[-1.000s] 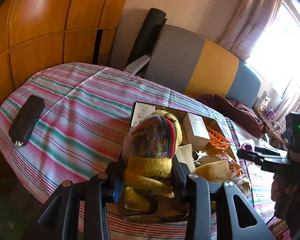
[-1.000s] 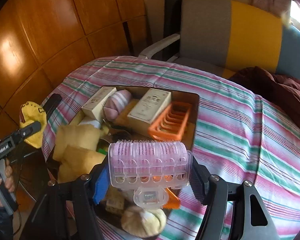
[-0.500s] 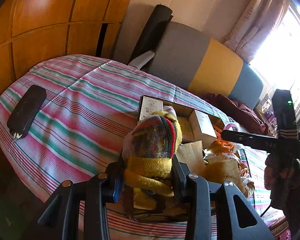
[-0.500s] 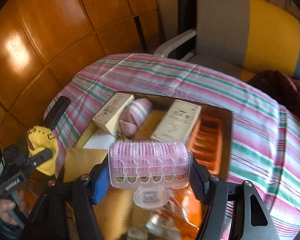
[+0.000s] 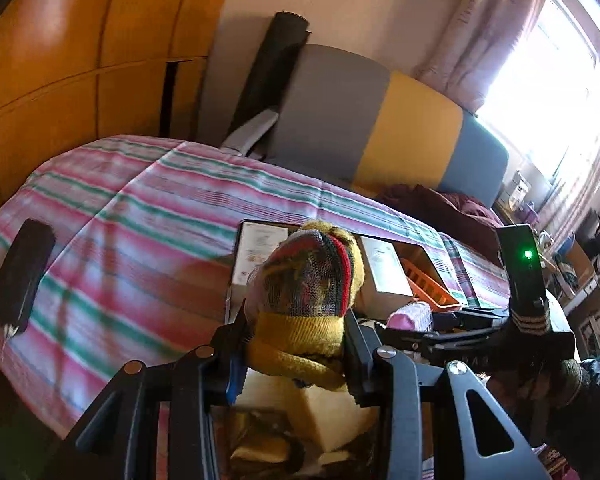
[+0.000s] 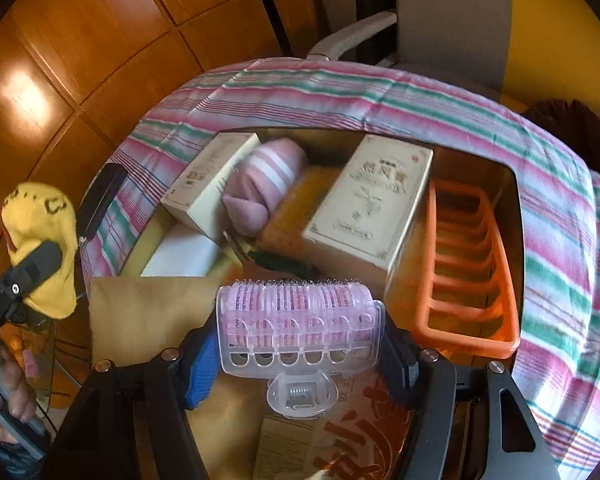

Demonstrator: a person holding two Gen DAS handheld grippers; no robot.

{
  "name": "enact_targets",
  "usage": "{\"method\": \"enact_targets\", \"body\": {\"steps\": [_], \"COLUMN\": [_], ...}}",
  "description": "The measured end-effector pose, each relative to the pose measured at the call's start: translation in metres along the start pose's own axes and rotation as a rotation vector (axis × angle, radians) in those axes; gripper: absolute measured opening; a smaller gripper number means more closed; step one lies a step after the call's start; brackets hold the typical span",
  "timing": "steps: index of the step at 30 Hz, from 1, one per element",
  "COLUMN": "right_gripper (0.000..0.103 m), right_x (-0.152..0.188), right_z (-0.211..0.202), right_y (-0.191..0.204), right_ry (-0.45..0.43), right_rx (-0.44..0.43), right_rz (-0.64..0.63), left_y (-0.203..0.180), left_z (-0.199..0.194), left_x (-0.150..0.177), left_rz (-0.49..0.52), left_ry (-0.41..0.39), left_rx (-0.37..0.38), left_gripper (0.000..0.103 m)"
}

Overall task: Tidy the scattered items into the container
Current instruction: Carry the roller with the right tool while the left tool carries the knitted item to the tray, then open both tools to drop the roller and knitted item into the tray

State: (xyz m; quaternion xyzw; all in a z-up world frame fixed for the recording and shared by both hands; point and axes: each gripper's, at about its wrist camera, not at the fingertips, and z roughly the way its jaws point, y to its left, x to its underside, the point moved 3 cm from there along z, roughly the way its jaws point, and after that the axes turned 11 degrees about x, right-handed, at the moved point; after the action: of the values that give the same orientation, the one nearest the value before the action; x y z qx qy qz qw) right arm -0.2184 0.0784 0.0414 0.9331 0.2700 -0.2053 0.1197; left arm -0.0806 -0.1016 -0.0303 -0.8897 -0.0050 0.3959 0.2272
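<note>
Grippers both gripped something: the left gripper (image 5: 296,350) clamped a knitted sock (image 5: 306,292), the right gripper (image 6: 298,340) a pink hair roller (image 6: 298,320), both above the filled box (image 6: 516,216) on the striped cloth (image 6: 560,240).

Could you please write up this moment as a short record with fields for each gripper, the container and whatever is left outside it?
left gripper: shut on a yellow knitted sock, near the box's edge
right gripper: shut on a pink hair roller, above the box
container: box on the striped cloth
contents: two cream cartons, rolled pink sock, orange rack
left outside: black case lying on the cloth
</note>
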Motion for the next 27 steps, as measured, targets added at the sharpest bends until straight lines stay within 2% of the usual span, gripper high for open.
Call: {"method": "enact_targets", "body": {"steps": [8,18,27], "right_gripper": [0.069,0.069,0.069], "right_x": [0.004,0.008,0.008], "right_z": [0.005,0.005,0.005], "right_y": [-0.002,-0.005,-0.007], "right_ry": [0.016,0.002,-0.010], "right_rx": [-0.002,-0.027,-0.050], "right_rz": [-0.004,0.004,0.002], "left_y": [-0.011,-0.029,-0.024], "left_z": [0.040,0.097,0.141], "left_x": [-0.017,-0.022,-0.001], "left_rz": [0.076,0.125,0.129], "left_ry": [0.088,0.265,0.414], "left_rx": [0.003,0.099,0.064], "left_gripper": [0.038,0.038,0.039]}}
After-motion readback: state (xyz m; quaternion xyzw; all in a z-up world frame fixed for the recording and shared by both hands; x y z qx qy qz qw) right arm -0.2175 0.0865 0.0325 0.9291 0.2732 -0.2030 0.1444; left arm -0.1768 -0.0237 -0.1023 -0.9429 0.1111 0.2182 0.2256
